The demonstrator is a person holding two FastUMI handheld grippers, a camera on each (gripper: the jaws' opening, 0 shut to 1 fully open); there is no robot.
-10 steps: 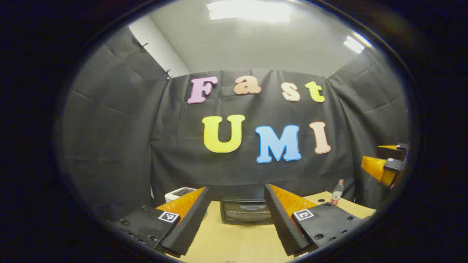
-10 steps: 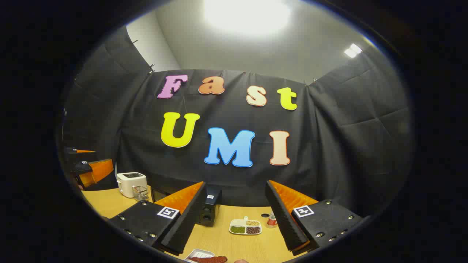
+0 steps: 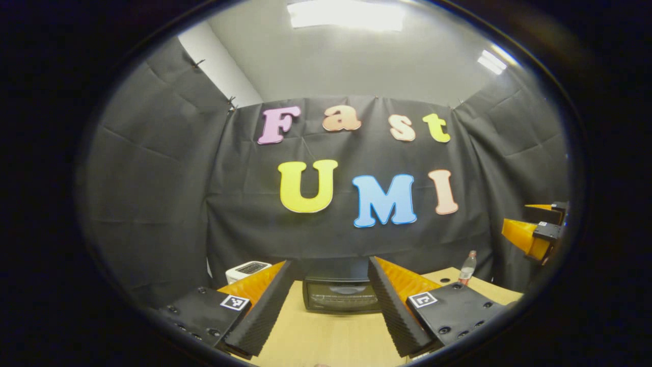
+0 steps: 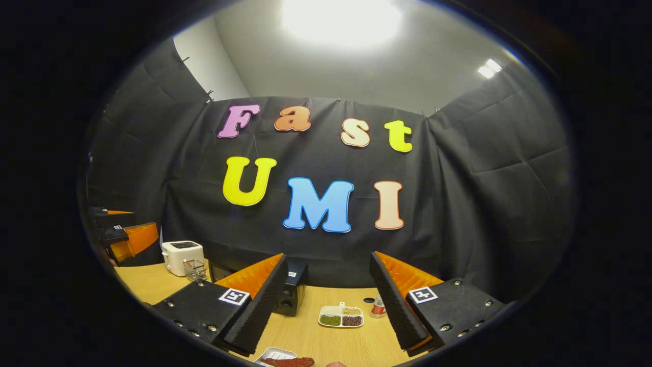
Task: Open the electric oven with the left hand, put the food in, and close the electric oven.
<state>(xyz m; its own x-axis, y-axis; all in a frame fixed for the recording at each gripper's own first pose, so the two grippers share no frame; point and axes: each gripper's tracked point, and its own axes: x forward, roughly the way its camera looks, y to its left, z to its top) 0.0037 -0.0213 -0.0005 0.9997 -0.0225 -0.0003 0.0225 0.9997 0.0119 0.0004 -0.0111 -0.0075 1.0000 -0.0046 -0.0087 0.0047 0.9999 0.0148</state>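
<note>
Wooden table (image 3: 331, 339), oven (image 3: 338, 294) shut — both claws agape, empty

Right tongs (image 4: 328, 300) open above wooden table (image 4: 310, 336).

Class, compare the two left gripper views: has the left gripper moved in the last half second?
Yes, slightly. The electric oven, which stands fixed on the table, now looks a little larger between the open left gripper, so it has edged toward the oven.
</note>
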